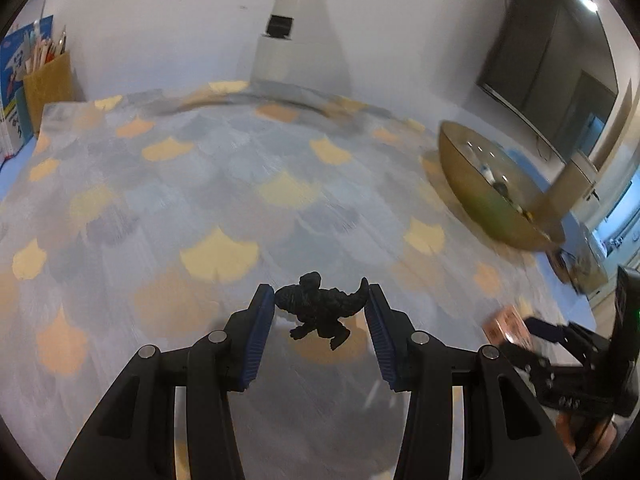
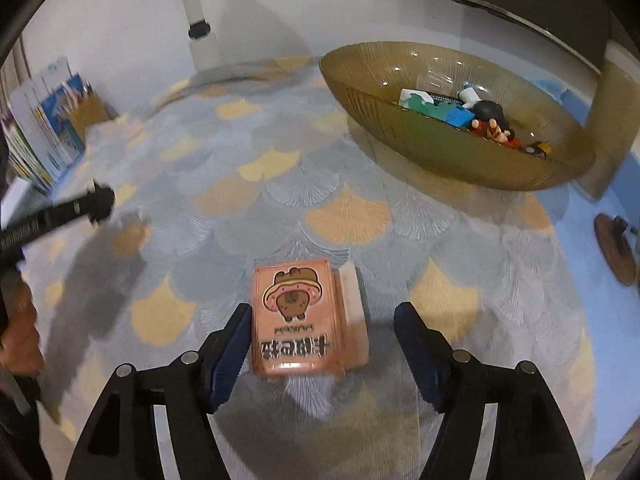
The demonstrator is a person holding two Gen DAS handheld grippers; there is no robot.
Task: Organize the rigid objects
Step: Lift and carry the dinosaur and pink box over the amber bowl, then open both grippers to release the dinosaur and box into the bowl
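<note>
A small black dinosaur figure [image 1: 316, 308] hangs just above the patterned tablecloth [image 1: 224, 184], and my left gripper [image 1: 320, 296] is shut on it, pads against its head and tail. A pink box with a cartoon bear [image 2: 296, 316] lies flat on the cloth between the fingers of my right gripper [image 2: 323, 316]. That gripper is open: the left pad sits close to the box's edge and the right pad stands well clear. In the left wrist view the right gripper [image 1: 548, 332] and the pink box [image 1: 506, 326] appear at the lower right. An amber glass bowl [image 2: 400, 120] holds several toys [image 2: 460, 108].
The amber bowl [image 1: 472, 184] stands at the table's far right. A cardboard pencil holder [image 1: 48, 84] and upright books [image 2: 32, 136] are at the back left. A round wooden coaster [image 2: 616, 248] lies at the right edge. A dark screen [image 1: 552, 60] hangs on the wall.
</note>
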